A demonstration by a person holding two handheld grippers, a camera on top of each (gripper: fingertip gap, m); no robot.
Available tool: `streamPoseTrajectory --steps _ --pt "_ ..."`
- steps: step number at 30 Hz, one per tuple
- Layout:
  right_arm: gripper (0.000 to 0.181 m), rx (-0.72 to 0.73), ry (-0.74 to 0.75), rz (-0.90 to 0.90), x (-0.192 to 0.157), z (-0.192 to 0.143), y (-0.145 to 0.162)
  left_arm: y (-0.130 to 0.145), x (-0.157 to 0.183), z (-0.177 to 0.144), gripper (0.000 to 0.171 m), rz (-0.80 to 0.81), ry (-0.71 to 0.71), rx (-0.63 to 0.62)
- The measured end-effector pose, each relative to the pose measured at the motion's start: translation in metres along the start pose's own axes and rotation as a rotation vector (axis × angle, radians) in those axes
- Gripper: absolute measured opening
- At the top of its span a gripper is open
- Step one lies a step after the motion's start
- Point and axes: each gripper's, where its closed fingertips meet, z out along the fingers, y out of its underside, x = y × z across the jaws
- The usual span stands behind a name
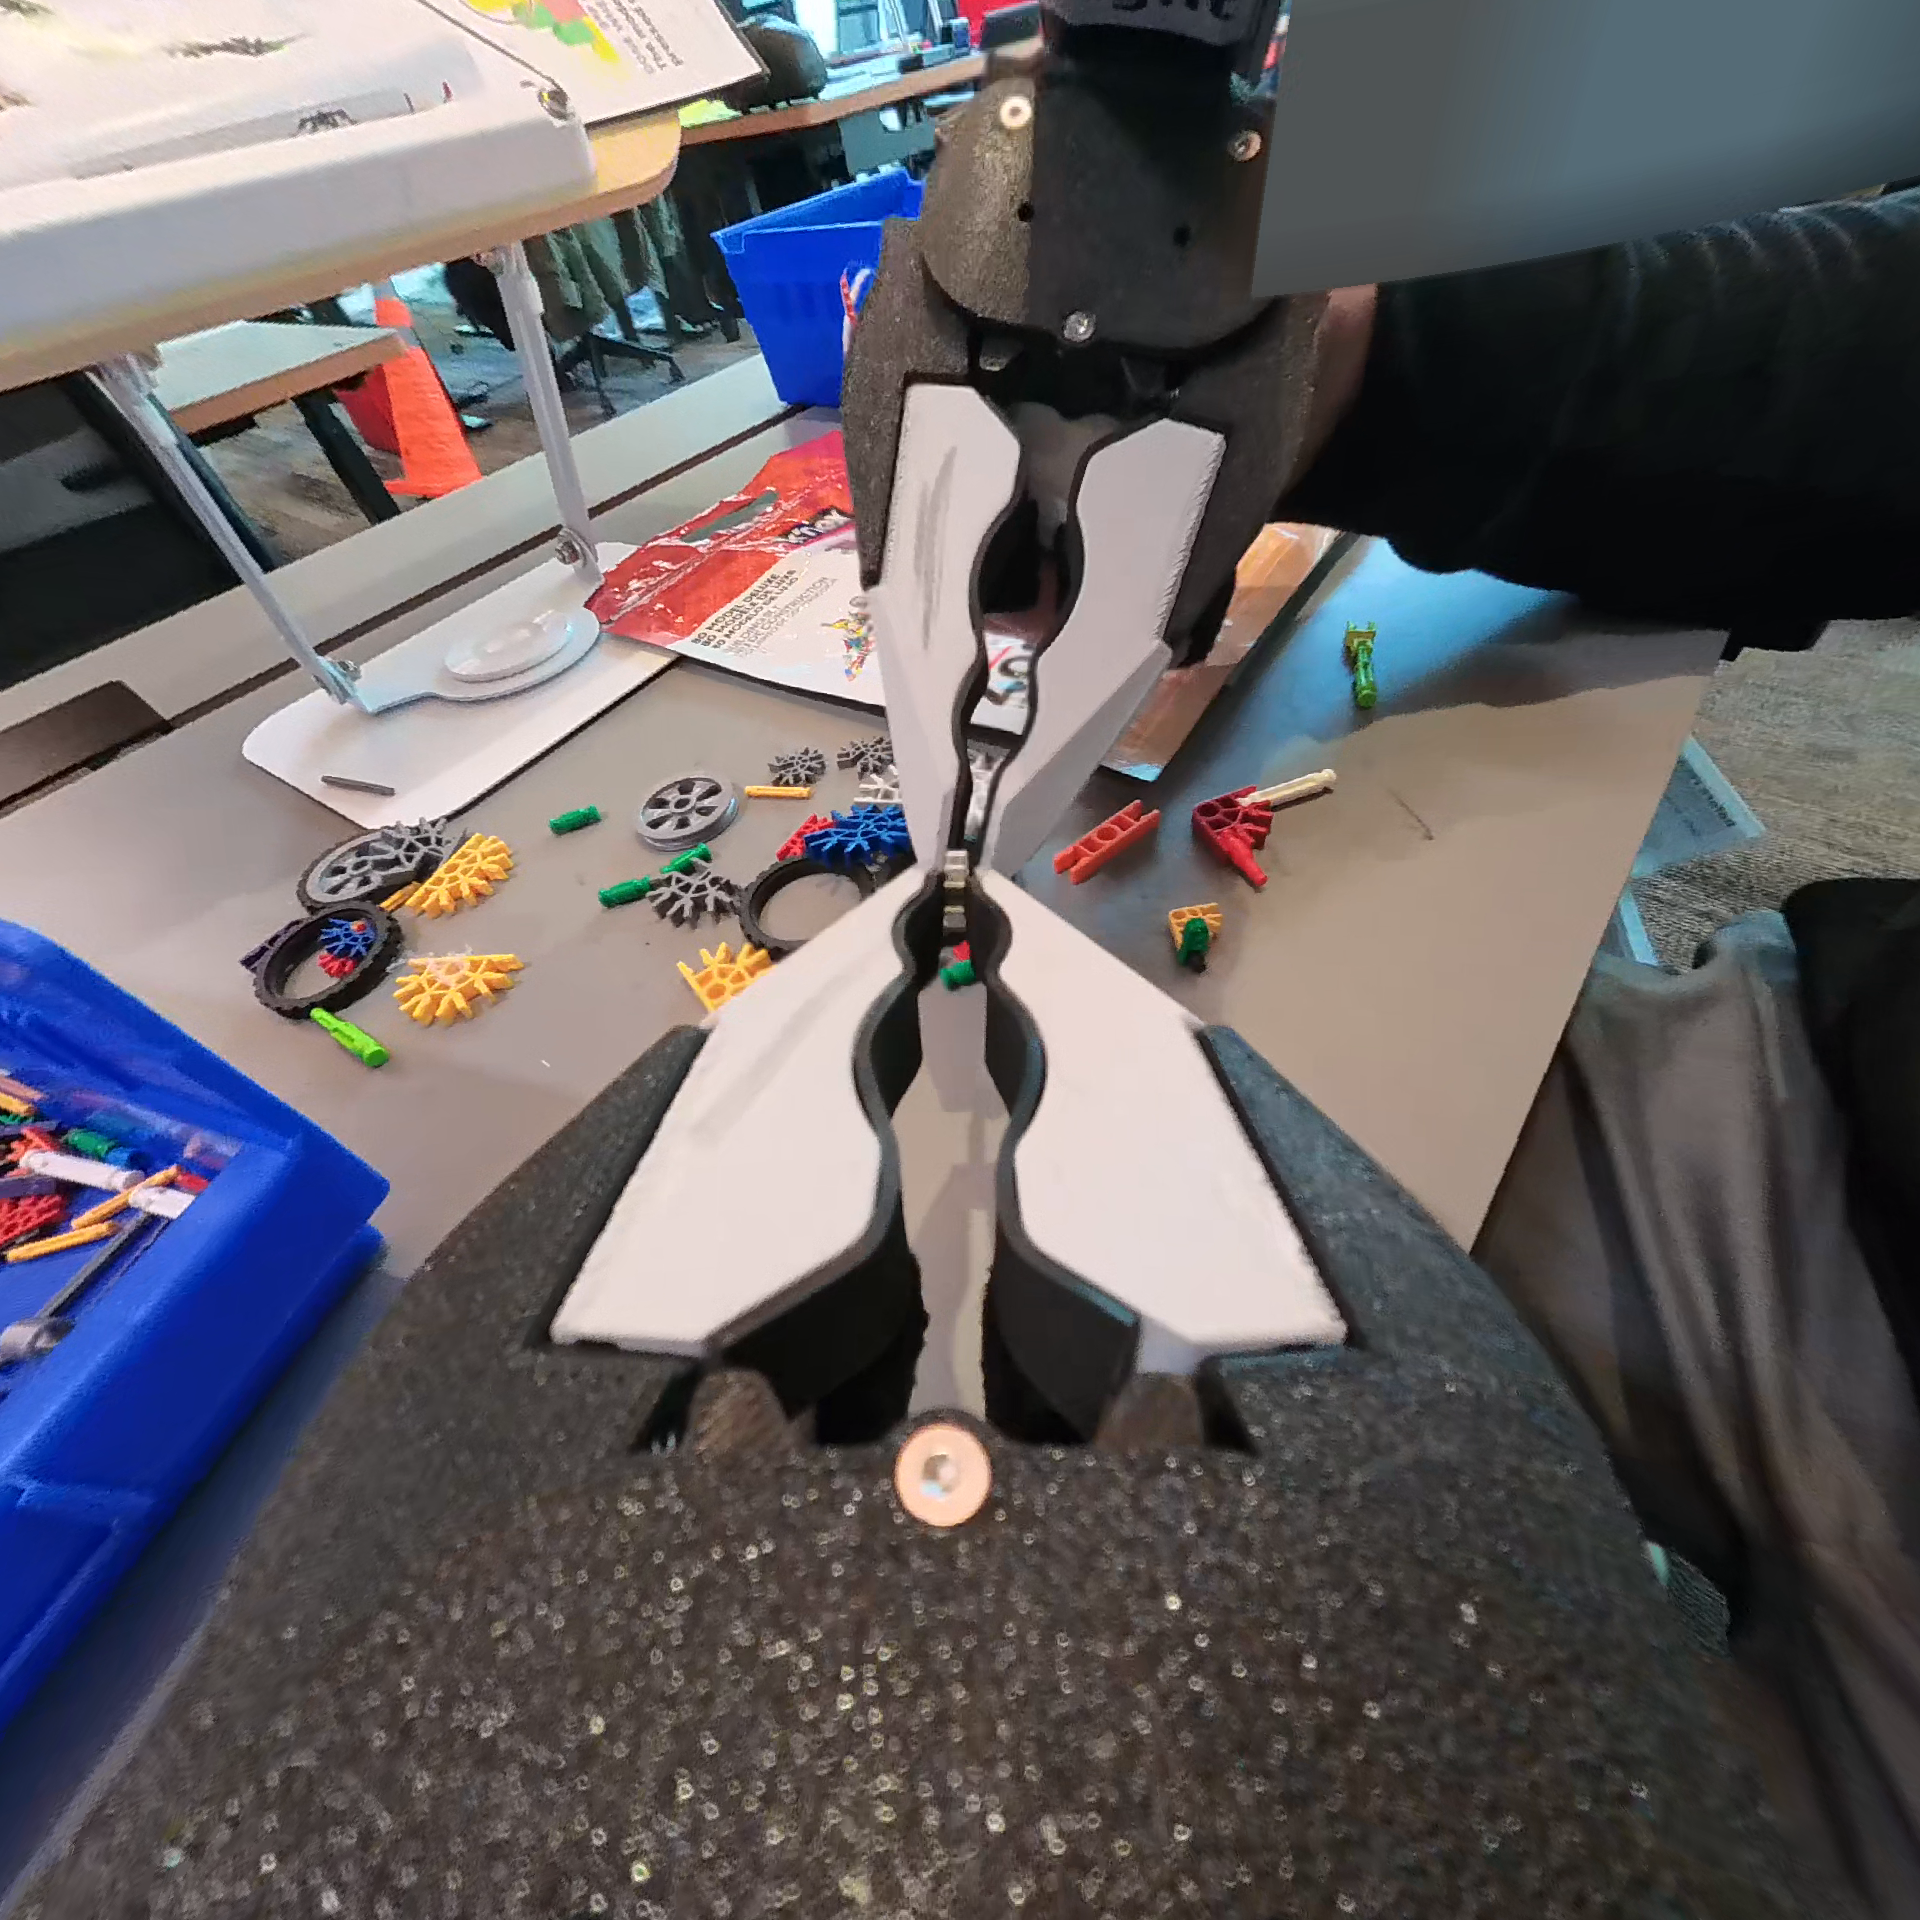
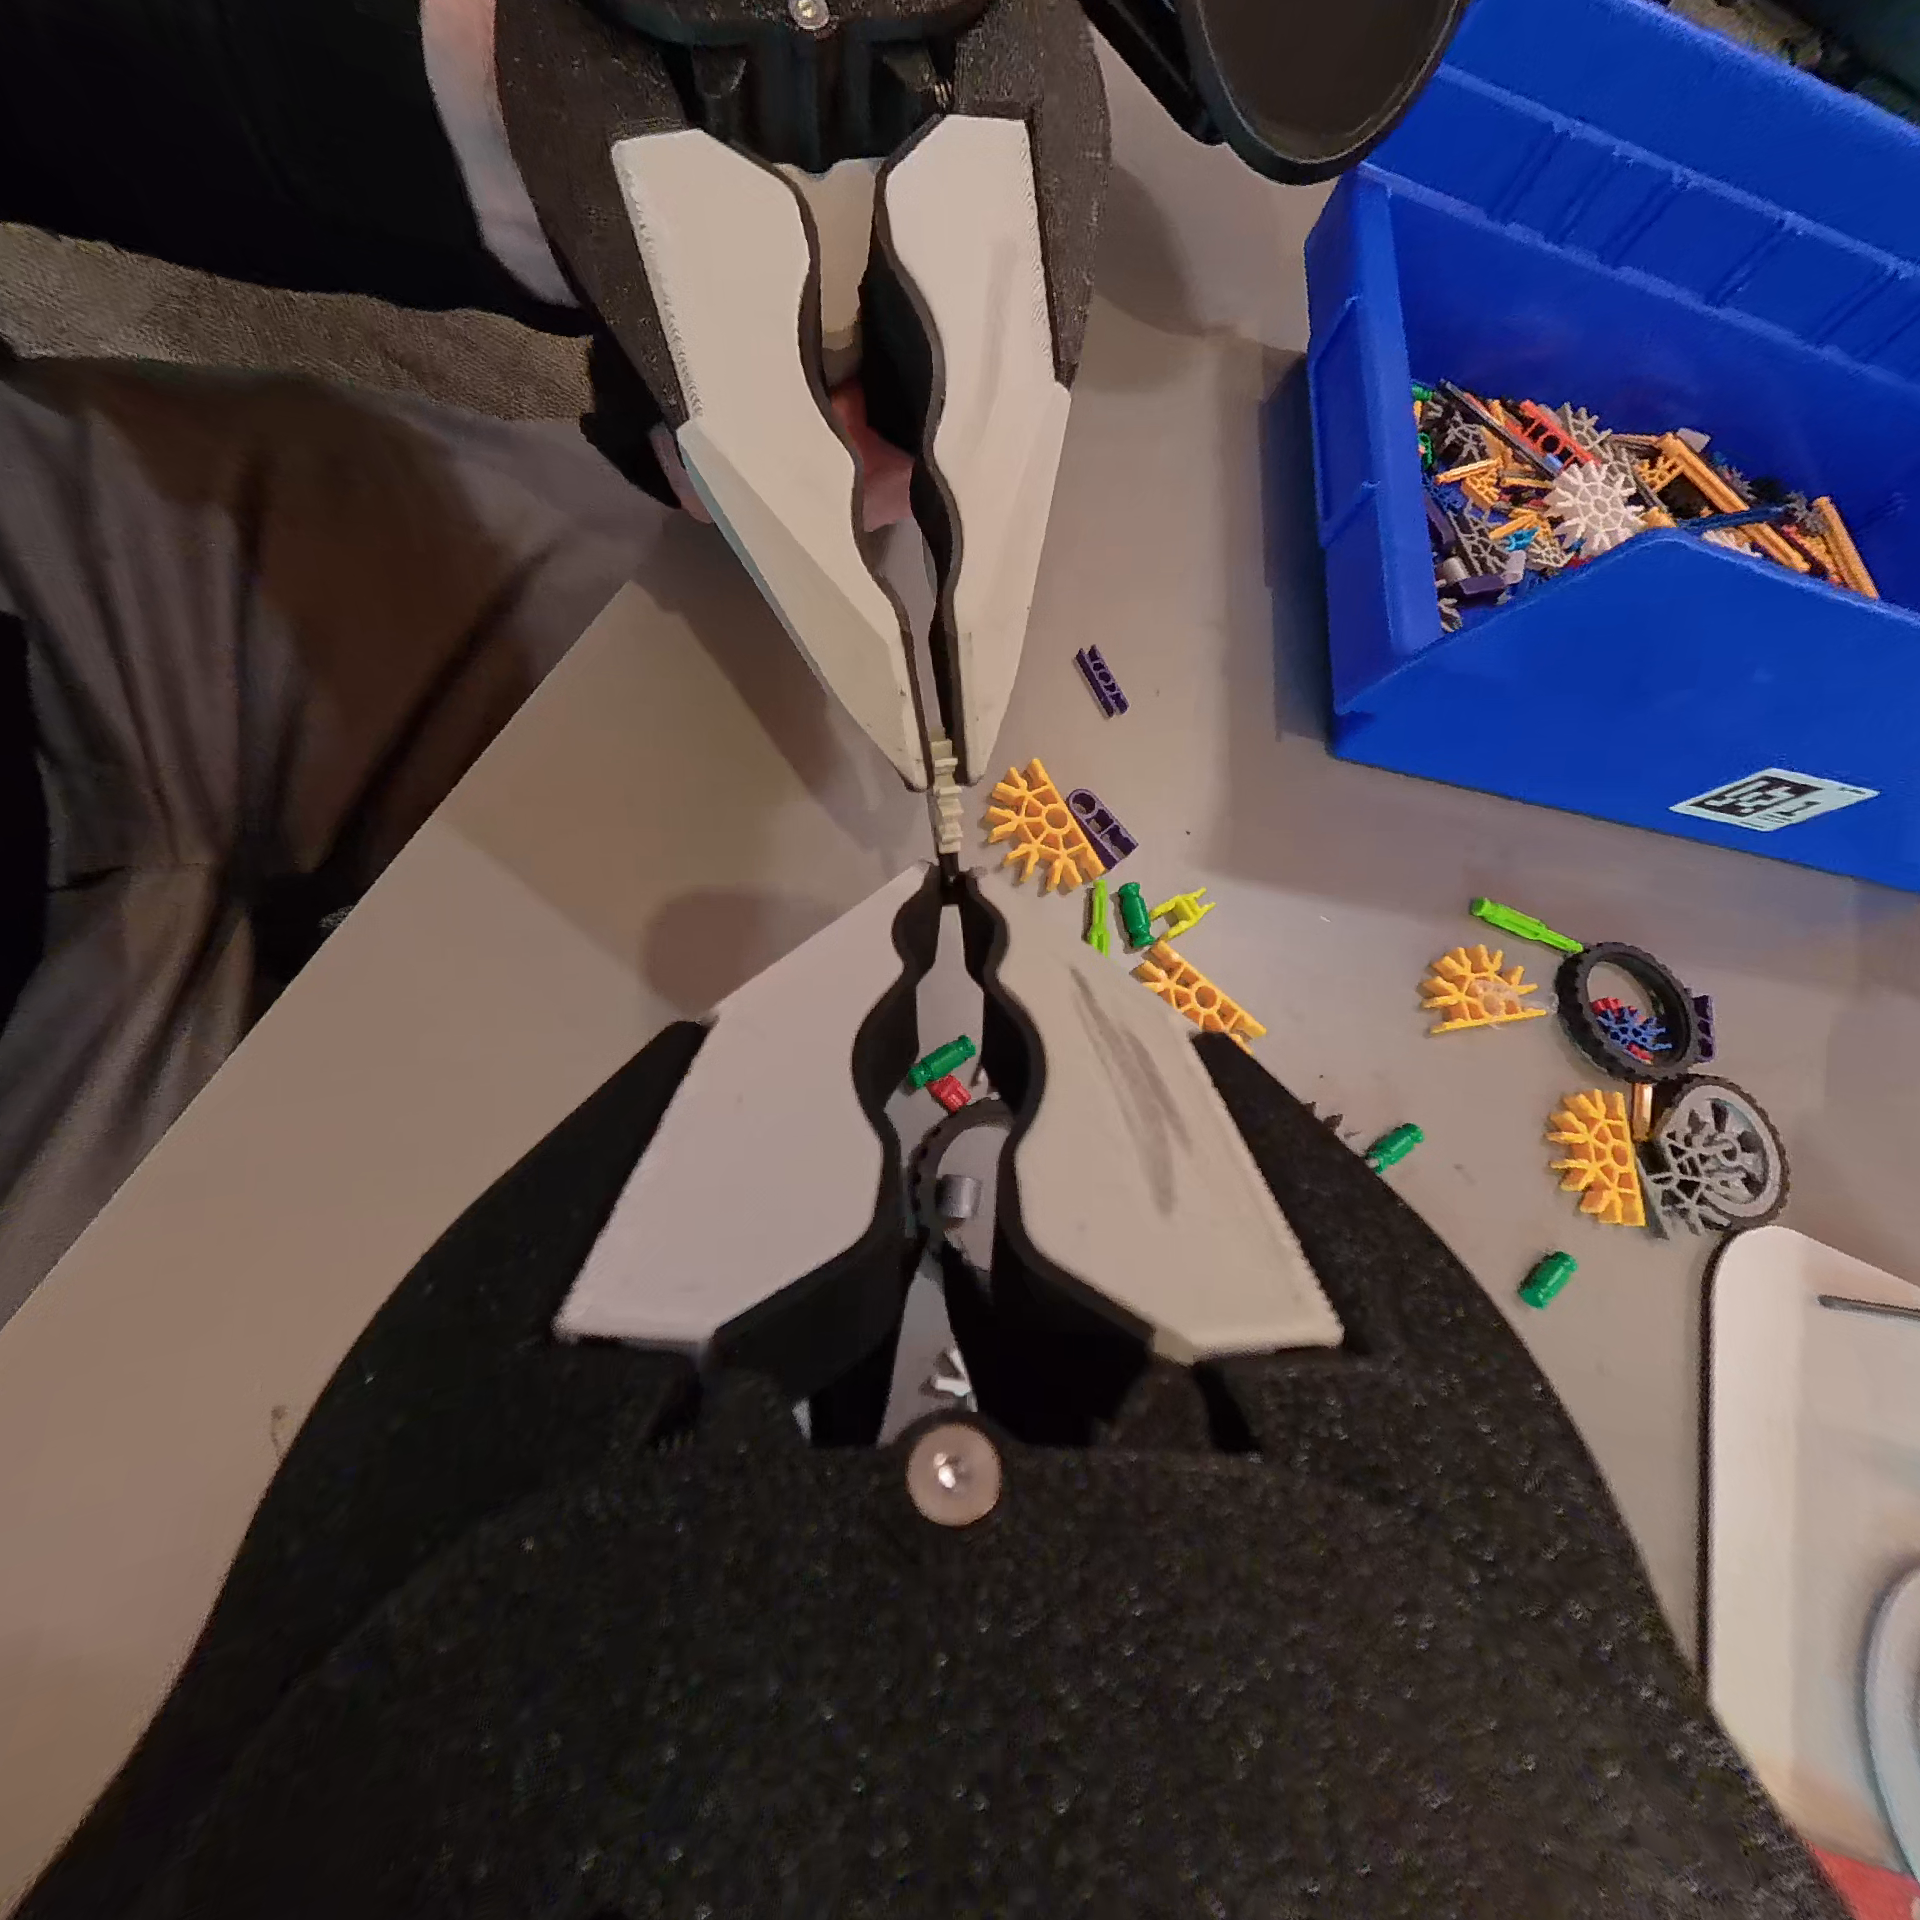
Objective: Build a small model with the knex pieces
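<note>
My left gripper (image 1: pixel 951 899) and my right gripper (image 1: pixel 958 831) meet tip to tip above the grey table (image 1: pixel 1403 987). A small white ridged piece (image 1: pixel 954 878) spans the short gap between their tips. Both sets of jaws are closed on it, one at each end. In the right wrist view my right gripper (image 2: pixel 951 883) comes from below and the left gripper (image 2: pixel 940 774) from above, with the white piece (image 2: pixel 943 805) sticking out of the left one's tips. How deep the piece sits in the right tips is hidden.
A blue bin (image 2: pixel 1558 675) full of mixed building pieces stands close by, also at the left in the left wrist view (image 1: pixel 156 1299). Yellow connectors (image 2: pixel 1044 826), tyres (image 2: pixel 1631 1008), wheels and green rods lie loose on the table. A white stand base (image 1: pixel 416 727), a red bag (image 1: pixel 748 561) and a second blue bin (image 1: pixel 800 281) are behind. The tips of both grippers are at nearly the same place.
</note>
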Motion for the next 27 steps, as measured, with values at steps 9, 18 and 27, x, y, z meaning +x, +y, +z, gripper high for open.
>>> streamPoseTrajectory --steps 9,18,27 --pt "0.0 -0.045 0.078 -0.03 0.008 0.001 -0.003 0.006 -0.009 0.002 0.004 0.085 -0.087 -0.065" --pt "0.0 -0.022 0.168 0.142 0.029 0.006 -0.007 0.003 -0.03 -0.001 0.002 0.255 -0.368 -0.083" --pt "0.0 0.239 0.226 0.532 0.052 0.009 -0.034 -0.012 -0.06 -0.016 0.001 0.229 -0.681 -0.023"
